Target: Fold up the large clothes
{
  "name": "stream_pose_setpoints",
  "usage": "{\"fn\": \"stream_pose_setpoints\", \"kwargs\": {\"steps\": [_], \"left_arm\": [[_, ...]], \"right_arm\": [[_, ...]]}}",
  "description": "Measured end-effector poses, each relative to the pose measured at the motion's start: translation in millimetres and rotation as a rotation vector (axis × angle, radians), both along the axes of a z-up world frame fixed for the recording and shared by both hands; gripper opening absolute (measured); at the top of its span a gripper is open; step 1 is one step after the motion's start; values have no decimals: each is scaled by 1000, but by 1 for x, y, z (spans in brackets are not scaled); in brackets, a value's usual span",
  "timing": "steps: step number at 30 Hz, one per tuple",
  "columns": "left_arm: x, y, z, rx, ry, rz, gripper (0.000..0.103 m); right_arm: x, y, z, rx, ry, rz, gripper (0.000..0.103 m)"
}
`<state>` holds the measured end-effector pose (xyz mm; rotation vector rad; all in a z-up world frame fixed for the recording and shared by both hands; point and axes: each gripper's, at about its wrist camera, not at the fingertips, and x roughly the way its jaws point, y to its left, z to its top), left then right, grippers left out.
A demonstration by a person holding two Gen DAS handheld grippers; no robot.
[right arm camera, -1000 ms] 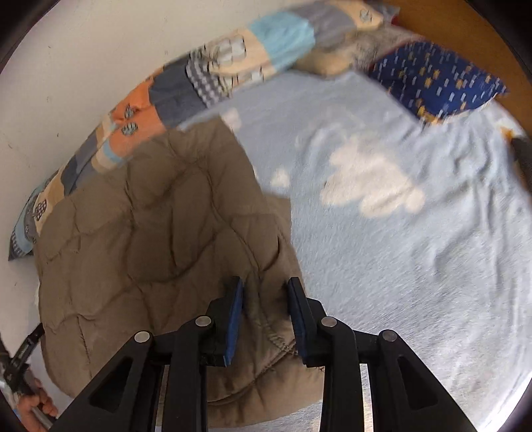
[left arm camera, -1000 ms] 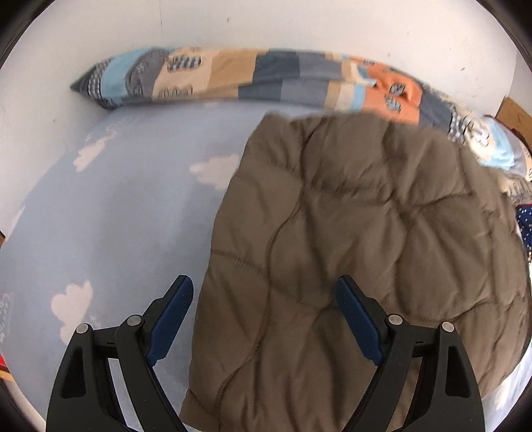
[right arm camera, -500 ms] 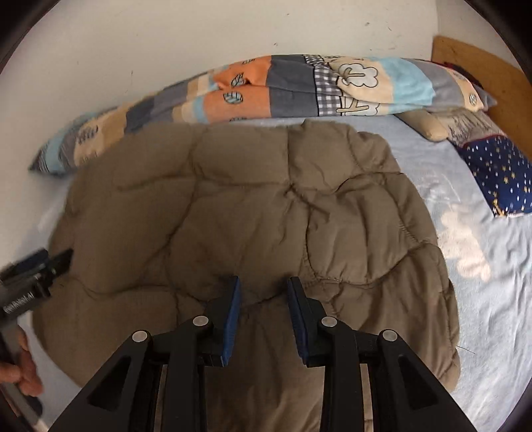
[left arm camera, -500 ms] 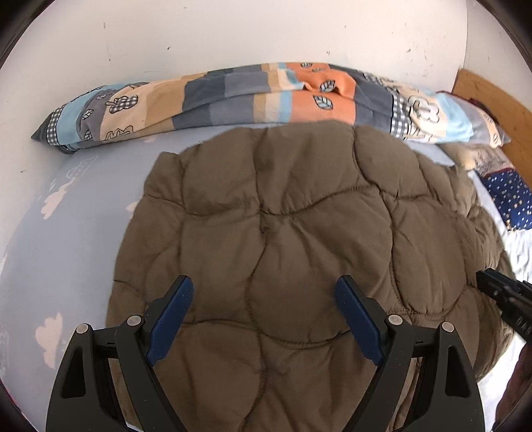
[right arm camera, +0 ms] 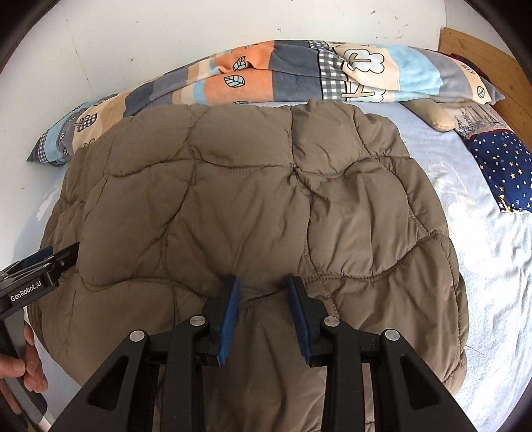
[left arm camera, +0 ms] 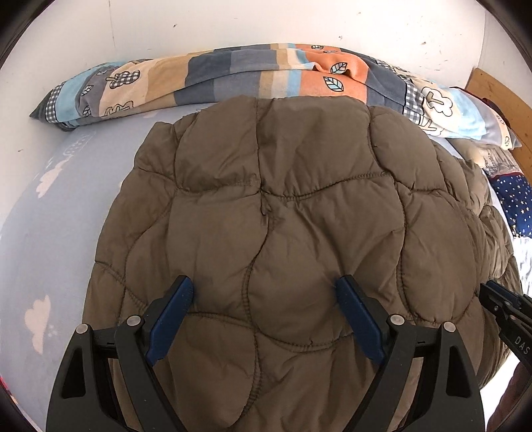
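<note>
A brown quilted jacket (left arm camera: 292, 232) lies spread over the bed (left arm camera: 56, 239), on a pale blue sheet with white clouds, its far edge touching a rolled patchwork blanket (left arm camera: 232, 76) that runs along the white wall (left arm camera: 266, 23). The left tool (left arm camera: 266, 319) sits over the near part of the jacket with its blue pads wide apart, nothing between them. The right tool (right arm camera: 264, 312) is also over the jacket's near edge, its pads a narrow gap apart; a ridge of fabric rises between them, but I cannot tell whether they pinch it. In the right wrist view the left tool shows at the jacket's left edge, with the person's hand (right arm camera: 23, 375) on its handle. A dark blue starred pillow (right arm camera: 498, 166) lies on the bed to the right, well apart from the jacket, beside a wooden headboard (right arm camera: 482, 53).
</note>
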<state>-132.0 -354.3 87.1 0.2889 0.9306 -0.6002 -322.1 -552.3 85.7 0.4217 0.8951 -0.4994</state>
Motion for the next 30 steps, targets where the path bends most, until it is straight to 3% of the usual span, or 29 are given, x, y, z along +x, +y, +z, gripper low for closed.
{"fn": "stream_pose_setpoints", "kwargs": {"steps": [7,15,20,30], "left_arm": [[-1,0,5,5,-17,3,89],[-8,4,26,-72,-53,-9,89],[-11,-4,15,-33,-24,-40,89],[-11,-8,6,-10,-10,-40,89]], "right_arm": [[-4,2,7,-10,1,12,36],[-1,28,33,-32,-96,89,36],[10,46,27,-57,-64,150,37],[12,41,13,-24,-24,156,45]]}}
